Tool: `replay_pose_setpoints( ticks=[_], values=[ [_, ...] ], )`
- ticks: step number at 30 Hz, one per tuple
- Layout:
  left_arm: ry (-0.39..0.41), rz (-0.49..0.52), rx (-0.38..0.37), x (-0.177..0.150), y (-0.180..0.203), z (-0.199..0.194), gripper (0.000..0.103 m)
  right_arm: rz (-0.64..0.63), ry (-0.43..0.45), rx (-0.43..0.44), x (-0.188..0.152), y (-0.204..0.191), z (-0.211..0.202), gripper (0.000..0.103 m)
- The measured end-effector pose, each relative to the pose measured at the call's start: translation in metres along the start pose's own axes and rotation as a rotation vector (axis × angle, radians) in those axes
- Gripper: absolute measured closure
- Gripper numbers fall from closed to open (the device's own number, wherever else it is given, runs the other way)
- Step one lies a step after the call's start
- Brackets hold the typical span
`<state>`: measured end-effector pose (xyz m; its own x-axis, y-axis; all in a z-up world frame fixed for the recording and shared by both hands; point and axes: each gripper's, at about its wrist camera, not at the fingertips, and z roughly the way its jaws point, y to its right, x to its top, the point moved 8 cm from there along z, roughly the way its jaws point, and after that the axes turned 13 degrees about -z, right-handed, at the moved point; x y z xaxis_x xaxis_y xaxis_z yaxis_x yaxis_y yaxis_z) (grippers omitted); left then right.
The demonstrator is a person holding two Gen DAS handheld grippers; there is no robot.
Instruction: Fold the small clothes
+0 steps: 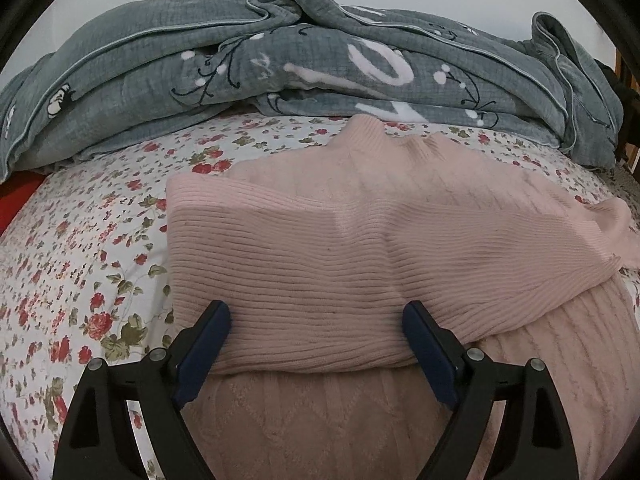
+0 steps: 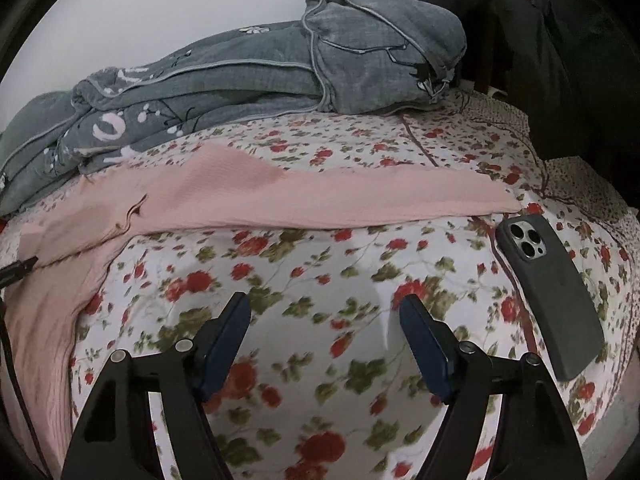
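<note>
My left tool stands wide open astride the folded sleeve of the pink sweater on the bed; my right tool, open and empty, should take the outstretched sleeve near its cuff and fold it inward flat

Pink ribbed sweater lies flat on the bed (one sleeve folded across).

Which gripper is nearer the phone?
Right. The phone lies on the bedsheet just right of the right gripper. The left gripper straddles the pink sweater, with no phone in its view.
</note>
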<state>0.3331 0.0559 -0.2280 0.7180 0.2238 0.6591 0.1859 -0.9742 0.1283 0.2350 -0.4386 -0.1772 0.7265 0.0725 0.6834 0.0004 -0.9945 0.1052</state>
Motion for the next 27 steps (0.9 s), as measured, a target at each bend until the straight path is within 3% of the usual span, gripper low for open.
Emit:
replay_pose_setpoints(
  ticks=[8, 12, 27],
  values=[
    [-0.001, -0.007, -0.004, 0.0, 0.0, 0.0, 0.014, 0.02, 0.02, -0.048, 0.008, 0.04, 0.016, 0.026],
    [-0.004, -0.013, -0.009, 0.001, -0.001, 0.001, 0.014, 0.057, -0.018, -0.068, 0.005, 0.064, 0.032, 0.031],
    [-0.009, -0.015, -0.009, 0.001, 0.0, 0.004, 0.014, 0.059, -0.02, -0.101, 0.009, 0.071, 0.04, 0.031]
  ],
)
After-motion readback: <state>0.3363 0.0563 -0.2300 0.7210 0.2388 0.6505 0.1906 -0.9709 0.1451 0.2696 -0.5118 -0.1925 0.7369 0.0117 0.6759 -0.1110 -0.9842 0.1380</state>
